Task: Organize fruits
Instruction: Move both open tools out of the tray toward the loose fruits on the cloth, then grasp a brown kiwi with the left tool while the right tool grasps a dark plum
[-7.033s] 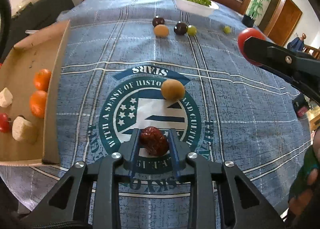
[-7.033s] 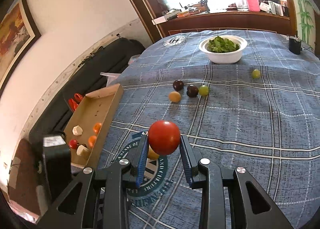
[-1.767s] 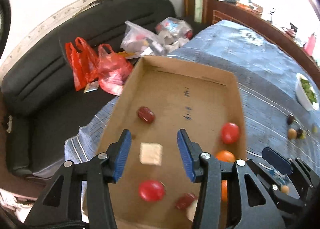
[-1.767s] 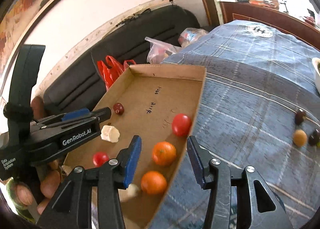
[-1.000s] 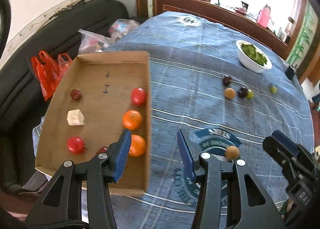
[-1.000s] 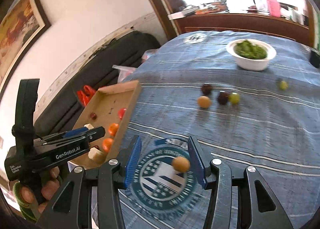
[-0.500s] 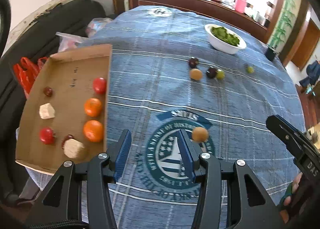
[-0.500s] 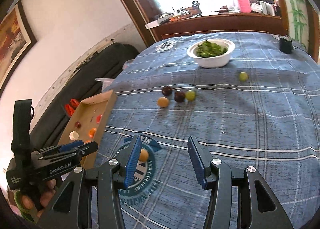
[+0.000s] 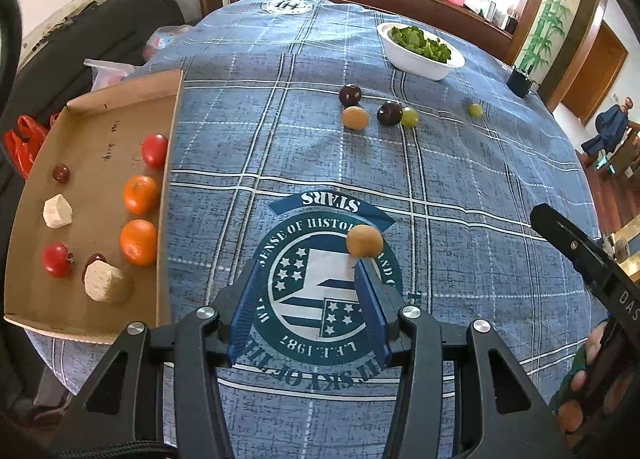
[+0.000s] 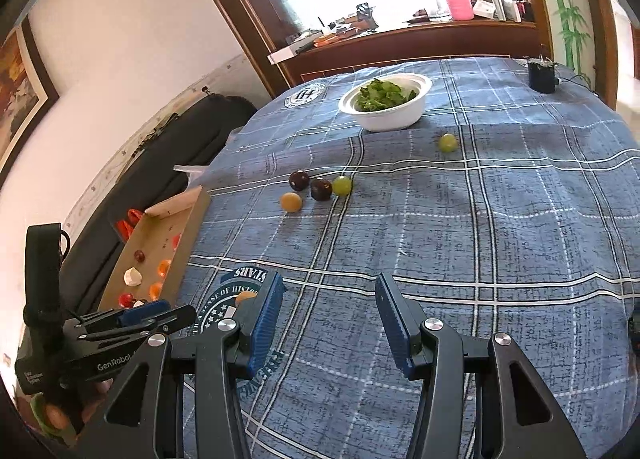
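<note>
Hidden or cut off: the left gripper [image 9: 308,311] shows only its two blue pads and black arms; the hand behind it is out of frame in its own view. In the right wrist view a few fingertips [image 10: 52,415] under the left tool's body are all that shows of that hand. The cardboard tray [image 9: 96,135] runs off the frame at the left. A dark red fruit [image 9: 94,259] in the tray is mostly covered by a pale chunk [image 9: 105,282].
Hard to make out: what the pale chunks are, I cannot tell.
Left gripper state: jaws moderately apart, nothing between the pads.
Right gripper [image 10: 328,319] state: jaws apart, empty, over bare tablecloth [image 10: 500,243].
Nearest fruit: a tan round fruit [image 9: 364,241] lies on the cloth's printed emblem [image 9: 320,283], just ahead of the left gripper's right pad, not between the pads.
Other loose fruit: well ahead of both grippers, a cluster of two dark plums [image 9: 350,95], a tan fruit [image 9: 355,117] and a green grape [image 9: 410,117]; a second grape [image 9: 475,110] sits apart to the right.
Tray contents: two oranges [image 9: 140,194] and red tomatoes [image 9: 155,150], to the left of the left gripper.
Open room: wide bare cloth ahead and right of the right gripper; a white bowl of greens [image 10: 386,105] near the far table edge.
Pose: the left gripper tilts steeply down at the table; the right looks down more shallowly, with the left tool at its lower left.
</note>
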The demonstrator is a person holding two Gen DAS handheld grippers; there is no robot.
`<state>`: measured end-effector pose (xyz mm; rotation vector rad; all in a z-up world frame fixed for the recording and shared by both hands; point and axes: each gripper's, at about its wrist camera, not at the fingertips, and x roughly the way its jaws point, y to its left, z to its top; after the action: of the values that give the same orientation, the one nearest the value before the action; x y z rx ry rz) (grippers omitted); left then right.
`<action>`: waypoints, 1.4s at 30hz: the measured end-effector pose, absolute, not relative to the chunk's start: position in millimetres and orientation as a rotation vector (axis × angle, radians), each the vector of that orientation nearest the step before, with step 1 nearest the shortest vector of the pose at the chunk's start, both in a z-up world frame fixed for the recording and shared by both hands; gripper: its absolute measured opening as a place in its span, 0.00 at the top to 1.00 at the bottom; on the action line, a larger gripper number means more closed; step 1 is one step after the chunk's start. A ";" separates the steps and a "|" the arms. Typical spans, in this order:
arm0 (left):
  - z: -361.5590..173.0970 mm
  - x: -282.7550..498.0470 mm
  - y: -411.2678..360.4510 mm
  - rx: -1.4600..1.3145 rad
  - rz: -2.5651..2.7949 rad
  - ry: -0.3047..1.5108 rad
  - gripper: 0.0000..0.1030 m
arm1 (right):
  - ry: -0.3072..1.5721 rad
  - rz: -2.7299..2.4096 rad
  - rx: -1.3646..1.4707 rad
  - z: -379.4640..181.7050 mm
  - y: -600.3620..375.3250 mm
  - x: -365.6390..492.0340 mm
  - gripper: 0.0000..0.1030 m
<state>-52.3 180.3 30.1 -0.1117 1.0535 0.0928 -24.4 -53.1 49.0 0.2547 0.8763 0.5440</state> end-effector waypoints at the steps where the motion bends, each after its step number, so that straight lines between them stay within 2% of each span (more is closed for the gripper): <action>1: 29.5 -51.9 179.8 -0.112 0.093 1.055 0.55 | 0.877 0.543 0.256 48.7 -54.1 -24.3 0.50; 14: 16.9 -41.9 178.7 -0.112 0.067 1.067 0.55 | 0.905 0.496 0.256 36.1 -61.0 -8.1 0.50; 23: 2.2 -19.1 172.0 -0.105 0.059 1.091 0.54 | 0.931 0.536 0.220 26.0 -32.2 19.3 0.50; 24: 0.4 -16.1 169.9 -0.103 0.056 1.091 0.54 | 0.936 0.539 0.216 23.8 -27.9 26.6 0.50; 25: -0.4 -14.0 168.5 -0.103 0.052 1.086 0.47 | 0.941 0.536 0.210 21.7 -24.0 33.2 0.50; 26: -1.2 -11.6 166.5 -0.102 0.048 1.082 0.45 | 0.944 0.530 0.203 19.9 -19.9 40.2 0.50; 30: -5.0 -2.6 159.3 -0.095 0.027 1.082 0.42 | 0.964 0.534 0.162 10.5 4.1 71.4 0.51; 33: -12.1 4.6 156.4 -0.089 0.020 1.088 0.31 | 0.963 0.544 0.130 6.5 20.6 87.2 0.54; 37: -21.7 10.3 154.5 -0.092 0.009 1.099 0.30 | 0.959 0.557 0.107 4.4 35.1 100.7 0.60; 42: -23.2 11.3 147.8 -0.055 0.029 1.073 0.30 | 0.930 0.597 0.034 8.2 59.3 115.8 0.62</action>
<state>11.3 147.8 -23.2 -0.0546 1.0733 0.0290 115.8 59.3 8.2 0.0343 0.9305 0.5969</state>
